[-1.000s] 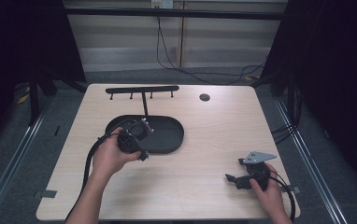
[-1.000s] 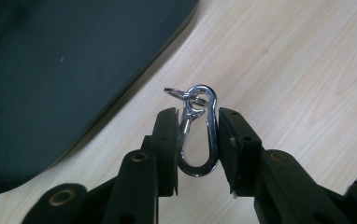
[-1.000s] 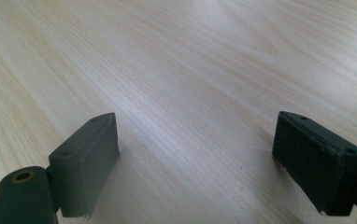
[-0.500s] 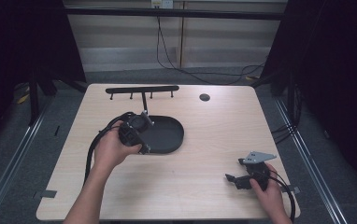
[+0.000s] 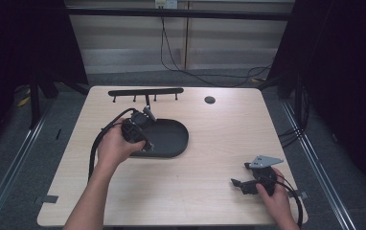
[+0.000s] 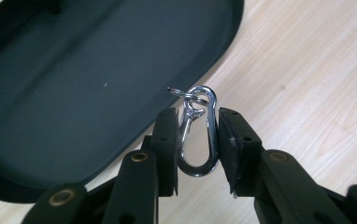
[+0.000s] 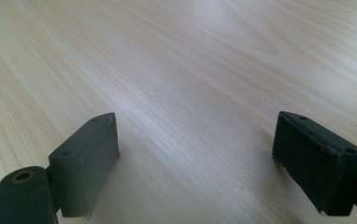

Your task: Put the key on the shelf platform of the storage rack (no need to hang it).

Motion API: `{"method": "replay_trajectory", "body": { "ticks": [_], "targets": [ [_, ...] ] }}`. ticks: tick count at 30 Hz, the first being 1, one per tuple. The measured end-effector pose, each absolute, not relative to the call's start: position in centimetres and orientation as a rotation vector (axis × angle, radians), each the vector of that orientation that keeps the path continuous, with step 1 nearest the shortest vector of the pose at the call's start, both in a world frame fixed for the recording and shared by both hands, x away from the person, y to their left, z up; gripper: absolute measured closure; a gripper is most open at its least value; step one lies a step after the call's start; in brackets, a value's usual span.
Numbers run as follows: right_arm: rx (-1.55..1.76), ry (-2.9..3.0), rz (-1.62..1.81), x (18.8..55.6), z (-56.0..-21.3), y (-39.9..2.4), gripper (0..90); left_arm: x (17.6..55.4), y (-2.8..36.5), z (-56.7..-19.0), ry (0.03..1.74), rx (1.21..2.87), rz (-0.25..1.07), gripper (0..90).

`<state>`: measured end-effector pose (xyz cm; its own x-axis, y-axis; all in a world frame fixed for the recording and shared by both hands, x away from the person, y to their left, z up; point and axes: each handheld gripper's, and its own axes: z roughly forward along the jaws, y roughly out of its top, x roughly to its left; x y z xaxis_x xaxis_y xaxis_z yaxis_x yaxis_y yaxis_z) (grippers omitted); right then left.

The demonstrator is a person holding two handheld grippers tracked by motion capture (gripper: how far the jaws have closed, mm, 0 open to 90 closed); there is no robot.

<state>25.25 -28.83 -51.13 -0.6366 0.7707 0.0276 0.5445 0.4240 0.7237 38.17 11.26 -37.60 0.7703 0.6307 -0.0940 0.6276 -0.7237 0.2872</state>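
**Clip picked up, not hung yet**

Nearest me, the right gripper (image 5: 241,184) sat low at the near right of the table (image 5: 219,201), jaws spread wide with nothing but bare wood between them. I read it as idle.

Further in, the left gripper (image 6: 197,140) was pinching a silver snap clip (image 6: 196,133) by its long sides, one pad on each side. A small ring (image 6: 179,91) hung at the clip's top end. From above, the left hand (image 5: 114,146) held that gripper at the near left edge of the dark oval tray (image 5: 174,141); in the left gripper view the clip sat over the line where tray rim meets wood. I couldn't tell how high it was off the surface.

Beyond the tray stood the black hook rack (image 5: 145,92), its post rising from the tray's far end. I saw nothing hanging from its pegs. A small dark round piece (image 5: 210,99) lay at the far right, well apart.

My read: pickup done, grip looked firm. Left to do: carry the clip to the rack and hook the ring or loop over a peg, then let go.
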Motion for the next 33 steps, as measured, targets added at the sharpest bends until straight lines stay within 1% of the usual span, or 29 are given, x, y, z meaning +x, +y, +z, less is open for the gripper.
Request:
{"method": "replay_trajectory", "body": {
  "ticks": [7, 18, 23, 33],
  "targets": [
    [1.135, 2.374, 1.035, 25.2, -51.1, -28.8, 13.9, 38.9, 11.3, -37.6, 1.001, 2.661, 0.024, 69.0],
    [1.135, 2.374, 1.035, 25.2, -51.1, -28.8, 14.0, 40.4, 11.3, -38.7, 1.062, 2.641, 0.03, 69.0],
    [1.135, 2.374, 1.035, 25.2, -51.1, -28.8, 13.9, 40.8, 11.3, -39.2, 1.07, 2.638, 0.021, 69.0],
    [1.135, 2.374, 1.035, 25.2, -51.1, -28.8, 13.9, 41.6, 11.0, -40.1, 1.092, 2.648, 0.047, 69.0]
  ]
}}
